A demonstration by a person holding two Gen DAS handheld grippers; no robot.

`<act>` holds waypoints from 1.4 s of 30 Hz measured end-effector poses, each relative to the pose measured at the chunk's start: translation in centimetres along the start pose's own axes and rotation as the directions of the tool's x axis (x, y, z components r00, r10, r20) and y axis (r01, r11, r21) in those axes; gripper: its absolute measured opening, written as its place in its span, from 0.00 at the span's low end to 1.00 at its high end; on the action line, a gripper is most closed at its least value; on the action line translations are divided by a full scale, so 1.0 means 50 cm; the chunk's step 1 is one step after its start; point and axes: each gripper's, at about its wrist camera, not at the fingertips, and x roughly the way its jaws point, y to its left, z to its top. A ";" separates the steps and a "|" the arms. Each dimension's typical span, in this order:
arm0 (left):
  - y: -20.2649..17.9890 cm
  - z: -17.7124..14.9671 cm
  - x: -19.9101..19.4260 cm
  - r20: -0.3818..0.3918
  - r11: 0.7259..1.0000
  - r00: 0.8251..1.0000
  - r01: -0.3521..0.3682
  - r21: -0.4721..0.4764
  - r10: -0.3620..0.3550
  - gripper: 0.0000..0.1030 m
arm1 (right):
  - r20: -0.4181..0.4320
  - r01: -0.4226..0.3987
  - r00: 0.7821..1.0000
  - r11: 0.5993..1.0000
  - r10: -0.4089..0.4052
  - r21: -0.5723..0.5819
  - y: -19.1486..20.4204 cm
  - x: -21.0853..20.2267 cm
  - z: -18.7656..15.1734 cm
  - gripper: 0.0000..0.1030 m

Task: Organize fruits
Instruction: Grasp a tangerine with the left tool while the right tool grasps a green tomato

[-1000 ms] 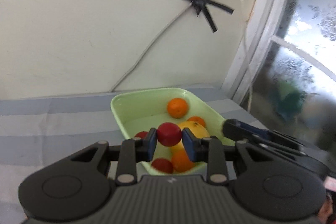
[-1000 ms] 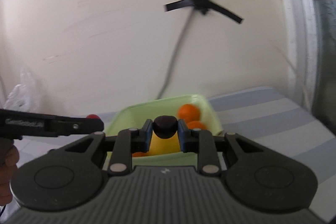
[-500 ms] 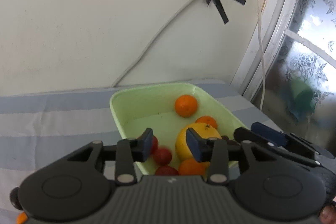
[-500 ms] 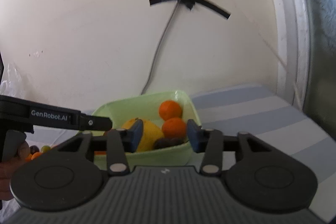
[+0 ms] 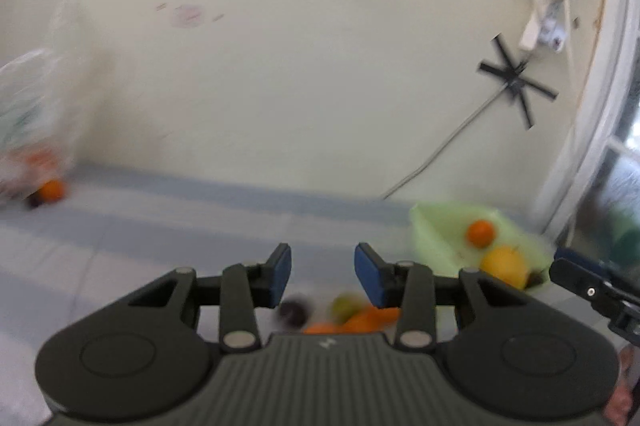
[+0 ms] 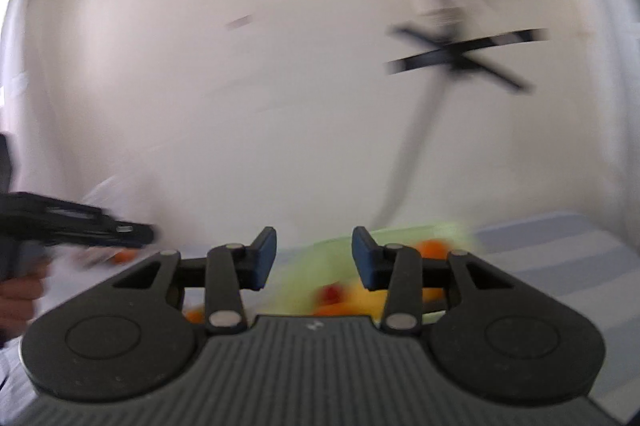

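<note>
Orange fruit near the left tongs looks round and may roll; pinch its middle. Both tongs are spread, holding nothing; the right tongs just closed a little.

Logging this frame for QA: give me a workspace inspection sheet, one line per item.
Surface: striped blue-grey cloth, blurred.
Job's things: green tray at right holding an orange and a yellow fruit; loose fruit pile just below the left tongs.
Clutter: plastic bag far left, a stray orange beside it.
Grippers: left tongs open, empty; right tongs open, empty, jaws have just been closing a little.
Cables: grey cable taped to the wall.
Surroundings: window frame at right.
</note>
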 end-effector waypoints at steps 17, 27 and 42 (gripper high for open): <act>-0.006 -0.093 0.056 -0.113 0.994 0.991 0.076 0.074 -0.067 0.41 | -0.338 0.081 0.936 0.994 -0.102 -0.078 0.120 0.158 -0.072 0.43; 0.017 -0.103 0.069 -0.114 0.995 0.989 0.098 0.026 -0.094 0.34 | -0.394 0.126 0.909 0.990 -0.138 -0.056 0.115 0.217 -0.073 0.40; -0.075 -0.168 -0.052 -0.129 0.966 0.969 0.225 0.126 -0.208 0.34 | -0.359 0.018 0.933 1.000 -0.015 0.005 0.150 0.017 -0.104 0.29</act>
